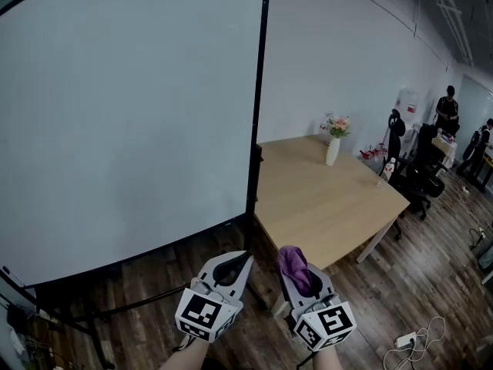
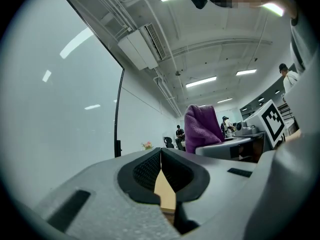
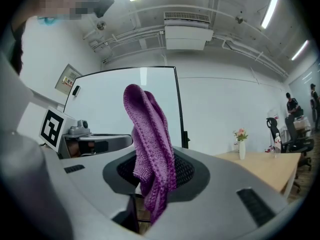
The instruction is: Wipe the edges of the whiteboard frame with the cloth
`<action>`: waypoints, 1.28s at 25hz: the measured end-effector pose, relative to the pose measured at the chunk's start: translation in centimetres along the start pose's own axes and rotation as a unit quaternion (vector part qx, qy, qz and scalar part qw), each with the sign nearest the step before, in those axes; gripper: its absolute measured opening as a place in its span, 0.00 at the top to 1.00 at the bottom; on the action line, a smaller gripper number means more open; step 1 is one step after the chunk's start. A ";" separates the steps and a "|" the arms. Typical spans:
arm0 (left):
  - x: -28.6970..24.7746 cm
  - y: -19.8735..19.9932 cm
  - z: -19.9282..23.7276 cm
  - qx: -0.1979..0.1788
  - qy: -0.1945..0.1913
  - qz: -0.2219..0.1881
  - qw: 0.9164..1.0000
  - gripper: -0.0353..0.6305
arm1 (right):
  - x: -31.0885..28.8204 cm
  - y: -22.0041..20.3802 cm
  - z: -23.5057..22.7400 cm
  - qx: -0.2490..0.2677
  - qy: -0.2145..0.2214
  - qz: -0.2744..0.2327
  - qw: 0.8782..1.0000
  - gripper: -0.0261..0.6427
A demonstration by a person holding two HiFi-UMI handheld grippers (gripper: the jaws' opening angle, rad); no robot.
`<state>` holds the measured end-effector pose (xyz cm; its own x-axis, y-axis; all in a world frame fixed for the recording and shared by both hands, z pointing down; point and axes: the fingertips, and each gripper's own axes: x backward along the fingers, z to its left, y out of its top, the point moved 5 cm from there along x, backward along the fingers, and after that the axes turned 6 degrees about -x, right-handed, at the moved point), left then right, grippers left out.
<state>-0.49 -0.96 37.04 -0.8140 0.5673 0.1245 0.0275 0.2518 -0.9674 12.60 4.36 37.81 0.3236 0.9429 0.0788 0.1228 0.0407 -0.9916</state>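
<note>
Right gripper (image 1: 299,277) clenched on the purple cloth (image 3: 150,149), which stands up from between its jaws with a free fold exposed, presumably as the wiping face. Left gripper (image 1: 233,268) closed on nothing, held just beside it. Both sit low, well apart from the whiteboard frame (image 1: 258,106), whose black right edge rises ahead; wiping appears not yet begun

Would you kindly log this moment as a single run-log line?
phase: pre-wipe | left gripper: shut, empty | right gripper: shut on purple cloth | whiteboard frame: not yet contacted
</note>
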 end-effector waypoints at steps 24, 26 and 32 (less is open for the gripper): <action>-4.2 -1.9 4.2 -0.004 0.015 0.023 1.000 0.92 | -6.2 -0.8 -3.3 -0.022 0.020 0.003 1.000 0.80; -5.1 -2.1 4.9 -0.005 0.013 0.023 1.000 0.92 | -7.3 -0.7 -3.9 -0.021 0.020 0.003 1.000 0.80; -7.8 -2.7 7.8 -0.003 0.013 0.018 1.000 0.92 | -10.7 -0.3 -5.5 -0.022 0.016 -0.001 1.000 0.80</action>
<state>1.24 -12.12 36.93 -0.7970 0.5965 0.0954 0.0603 0.2357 -0.9700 14.25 -7.51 37.83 0.3530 0.9319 0.0839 0.1645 0.0264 -0.9860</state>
